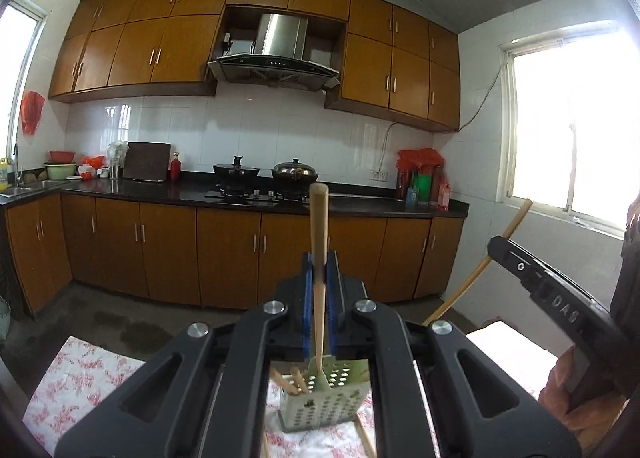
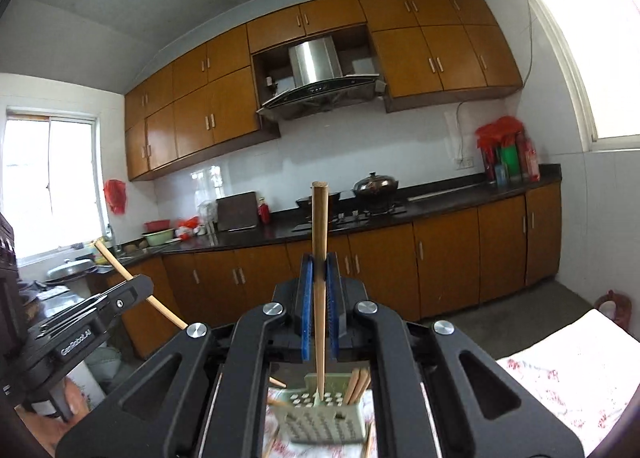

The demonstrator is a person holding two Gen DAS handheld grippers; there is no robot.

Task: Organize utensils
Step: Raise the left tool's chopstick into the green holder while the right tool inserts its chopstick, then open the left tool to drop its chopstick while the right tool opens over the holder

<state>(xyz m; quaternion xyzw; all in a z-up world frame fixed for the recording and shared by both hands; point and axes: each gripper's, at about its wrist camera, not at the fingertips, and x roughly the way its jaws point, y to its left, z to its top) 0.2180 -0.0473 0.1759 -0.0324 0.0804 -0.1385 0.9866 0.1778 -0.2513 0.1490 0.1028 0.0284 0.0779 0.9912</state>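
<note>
Each hand-held gripper is pinching a single wooden chopstick, held upright between its blue pads. The left hand-held gripper [image 1: 319, 274] has its pads pressed together on the left chopstick [image 1: 319, 242], whose blunt end rises above the fingers while the thin end points down toward the pale green perforated holder [image 1: 324, 398] just below and in front of it. The right hand-held gripper [image 2: 319, 278] clamps the right chopstick [image 2: 319, 258] the same way, its tip hanging right over the same holder [image 2: 320, 414]. A few more chopsticks [image 2: 358, 384] already stand inside that holder, leaning against its wall, and others lie loose beside its base. The holder sits on a counter covered with a red-flowered cloth [image 1: 80, 374], beneath both grippers. Beyond them runs the kitchen worktop with two lidded pots [image 1: 295, 172] on the stove.
</note>
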